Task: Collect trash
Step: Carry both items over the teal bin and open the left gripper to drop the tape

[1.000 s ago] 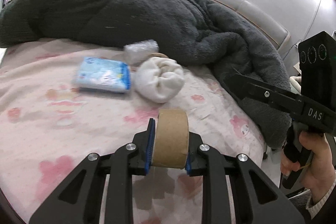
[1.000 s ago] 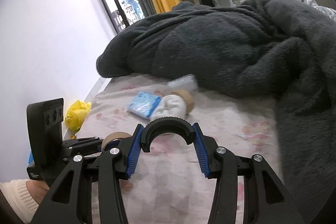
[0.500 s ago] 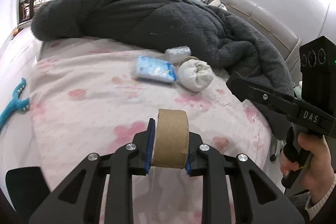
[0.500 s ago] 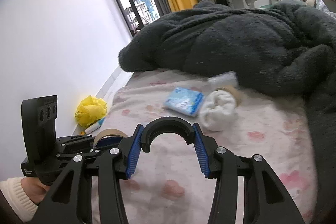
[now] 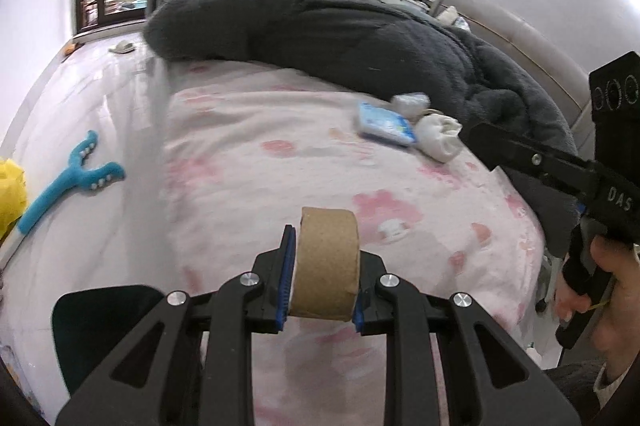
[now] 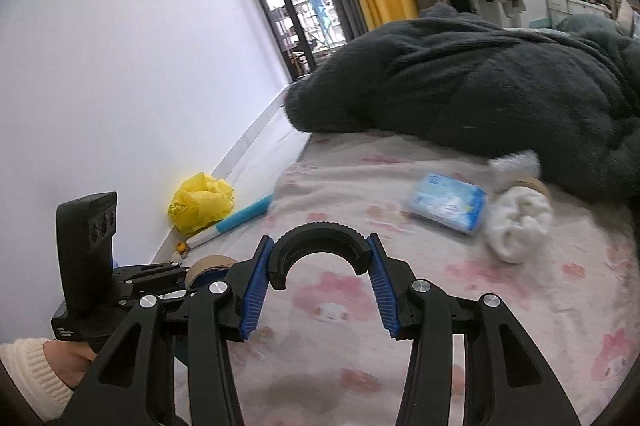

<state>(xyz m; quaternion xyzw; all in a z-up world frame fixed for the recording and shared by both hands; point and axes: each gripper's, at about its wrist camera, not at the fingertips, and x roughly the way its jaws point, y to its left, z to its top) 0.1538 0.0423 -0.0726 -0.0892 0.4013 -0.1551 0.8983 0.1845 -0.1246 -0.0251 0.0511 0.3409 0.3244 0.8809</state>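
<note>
Pink-patterned bed sheet (image 5: 248,162) beneath both tongs: left tongs (image 5: 322,290) pinch a brown cardboard tape core (image 5: 326,262); right tongs (image 6: 318,290) are spread, empty. Keep the core clamped squarely (likely trash) while carrying. Blue tissue packet (image 6: 448,208) and white wad (image 6: 518,226) lie near the grey blanket (image 6: 480,86); open floor lies leftward.

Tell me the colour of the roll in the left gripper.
Brown cardboard roll, clearest in the left wrist view.
</note>
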